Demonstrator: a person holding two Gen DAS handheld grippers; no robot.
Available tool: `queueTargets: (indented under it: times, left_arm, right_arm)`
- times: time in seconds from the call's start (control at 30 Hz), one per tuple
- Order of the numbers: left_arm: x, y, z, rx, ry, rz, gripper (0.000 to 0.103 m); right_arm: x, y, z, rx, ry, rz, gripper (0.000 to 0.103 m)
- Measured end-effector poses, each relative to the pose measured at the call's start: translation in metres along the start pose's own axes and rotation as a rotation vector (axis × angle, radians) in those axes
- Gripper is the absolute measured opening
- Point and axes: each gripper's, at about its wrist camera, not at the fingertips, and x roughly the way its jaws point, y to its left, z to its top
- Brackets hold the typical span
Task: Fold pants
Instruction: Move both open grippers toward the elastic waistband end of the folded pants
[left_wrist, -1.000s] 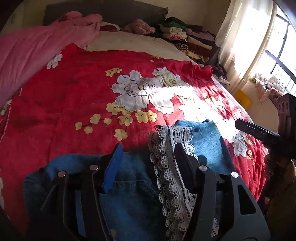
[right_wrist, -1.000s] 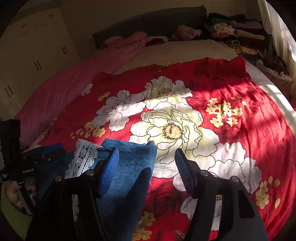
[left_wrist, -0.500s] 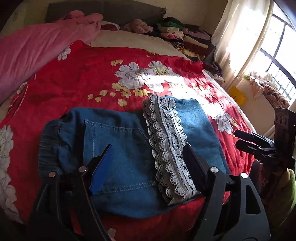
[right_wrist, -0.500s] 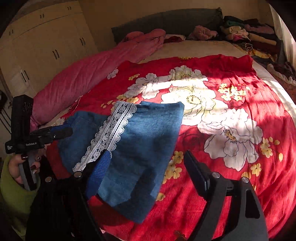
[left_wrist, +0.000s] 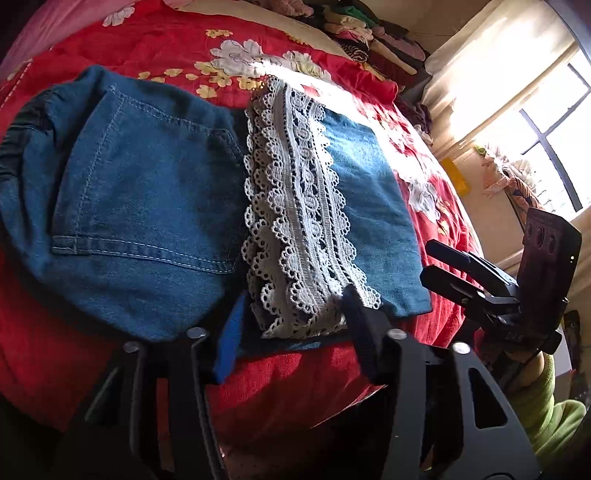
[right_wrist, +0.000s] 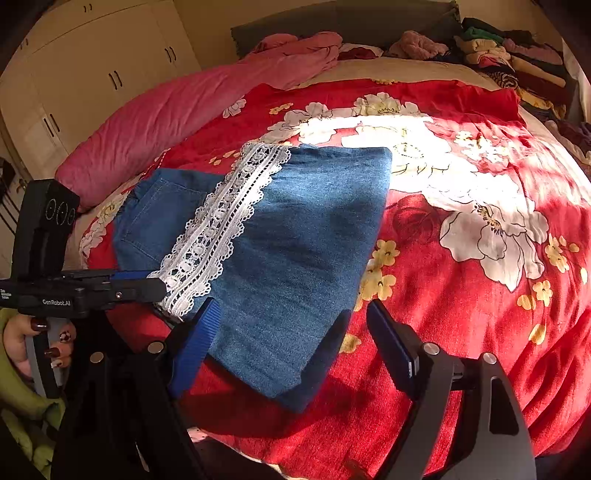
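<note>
so the big bed with the red flower-print cover (right_wrist: 461, 295) takes up nearly everything; the folded blue denim pants with the white lace strip (left_wrist: 147, 192) lie flat at its near edge, long axis running left to right across both views, waistband and back pocket off to the left, plain folded end to the right; the lace (left_wrist: 295, 206) runs away from the fingers toward the far side; left gripper (left_wrist: 291, 325) is right at the near end of that lace, fingers closing around it though I can't tell if they're pinching yet; right gripper (right_wrist: 291, 332) hangs over the right near corner of the denim, fingers spread wide, holding nothing; each hand is nearest its own end
</note>
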Motion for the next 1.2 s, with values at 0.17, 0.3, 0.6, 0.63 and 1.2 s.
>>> queueTargets:
  times: [0.17,0.3,0.6,0.63,1.2]
  left_arm:
    - [-0.013,-0.012,-0.007,0.077,-0.009,0.037,0.009]
    - [-0.01,-0.021,-0.017,0.157,0.002,0.109,0.012]
    - [-0.013,-0.02,-0.013,0.202,-0.055,0.186,0.032]
    - [-0.012,-0.02,-0.013,0.205,-0.054,0.191,0.032]
    - [-0.027,-0.029,-0.012,0.247,-0.094,0.242,0.055]
  right_arm:
    - [-0.021,0.012,-0.001,-0.052,-0.071,0.022,0.08]
    - [-0.02,0.032,0.001,-0.127,-0.07,0.035,0.075]
    - [0.027,0.021,-0.02,-0.1,0.107,-0.055,0.068]
    - [0.026,0.021,-0.019,-0.101,0.105,-0.054,0.068]
    - [-0.01,0.003,-0.013,0.013,0.009,-0.038,0.082]
